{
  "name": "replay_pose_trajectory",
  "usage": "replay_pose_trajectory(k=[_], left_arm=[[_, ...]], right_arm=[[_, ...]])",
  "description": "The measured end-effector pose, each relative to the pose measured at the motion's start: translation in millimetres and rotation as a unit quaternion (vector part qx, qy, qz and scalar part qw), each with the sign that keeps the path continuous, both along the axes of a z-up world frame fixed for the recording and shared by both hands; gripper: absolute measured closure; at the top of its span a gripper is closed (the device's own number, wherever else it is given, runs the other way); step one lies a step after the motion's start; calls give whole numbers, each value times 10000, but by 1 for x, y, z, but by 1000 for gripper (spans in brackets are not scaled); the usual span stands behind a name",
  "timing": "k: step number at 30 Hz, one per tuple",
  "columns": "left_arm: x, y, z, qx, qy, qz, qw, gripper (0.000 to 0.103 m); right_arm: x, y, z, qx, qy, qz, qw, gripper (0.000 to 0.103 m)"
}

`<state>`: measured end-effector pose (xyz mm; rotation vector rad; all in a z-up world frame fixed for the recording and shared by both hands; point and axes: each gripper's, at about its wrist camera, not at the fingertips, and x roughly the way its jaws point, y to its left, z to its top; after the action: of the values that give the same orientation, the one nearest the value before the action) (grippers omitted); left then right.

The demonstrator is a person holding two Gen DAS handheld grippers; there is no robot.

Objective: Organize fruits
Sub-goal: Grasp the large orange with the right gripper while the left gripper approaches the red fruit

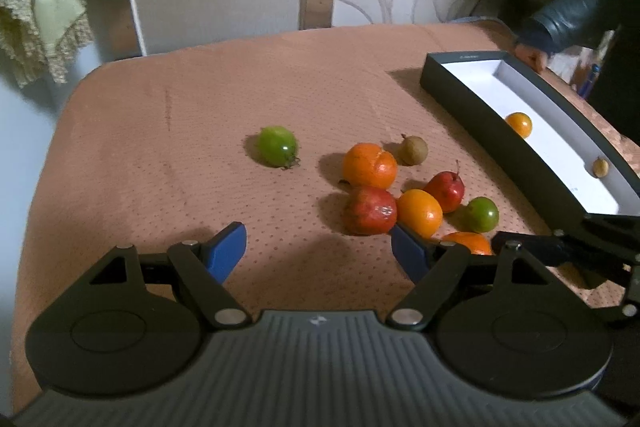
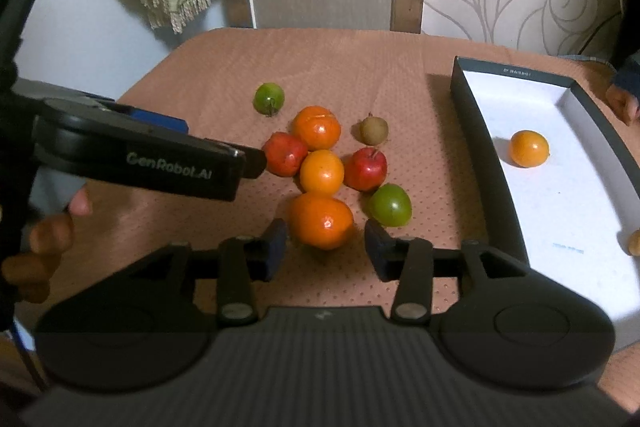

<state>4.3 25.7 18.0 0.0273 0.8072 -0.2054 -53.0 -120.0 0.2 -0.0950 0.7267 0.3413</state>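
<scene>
Brown cushioned surface: two fruits lie in the box rightward, eight remain loose; right gripper, jaws parted and empty, faces the nearest orange; left gripper wide, empty.

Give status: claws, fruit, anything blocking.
Left claw open, empty. Right claw open, framing the nearest orange, pads clear. Two fruits in the box, rest clustered on the table. Green fruit crowds the right pad.
</scene>
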Motion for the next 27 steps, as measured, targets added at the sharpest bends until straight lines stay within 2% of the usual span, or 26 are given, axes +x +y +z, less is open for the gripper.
replay_pose_trajectory(k=[6, 8, 12, 17, 20, 27], left_arm=[[8, -4, -2, -61, 5, -253, 9997, 20], [10, -7, -4, -74, 19, -316, 9995, 20], [16, -11, -7, -125, 35, -420, 9990, 21], [19, -12, -9, -269, -20, -429, 9987, 27], [20, -11, -7, -356, -30, -459, 9983, 34], [15, -4, -4, -347, -32, -322, 9989, 36]], right_arm=[[8, 4, -4, -122, 33, -11, 9999, 56], [9, 4, -5, -108, 53, 32, 9999, 61], [6, 2, -2, -129, 29, 24, 9999, 62], [3, -12, 1, -94, 8, -228, 9997, 62], [2, -18, 1, -65, 17, -332, 9994, 62], [-1, -21, 3, -25, -17, -391, 9992, 62]])
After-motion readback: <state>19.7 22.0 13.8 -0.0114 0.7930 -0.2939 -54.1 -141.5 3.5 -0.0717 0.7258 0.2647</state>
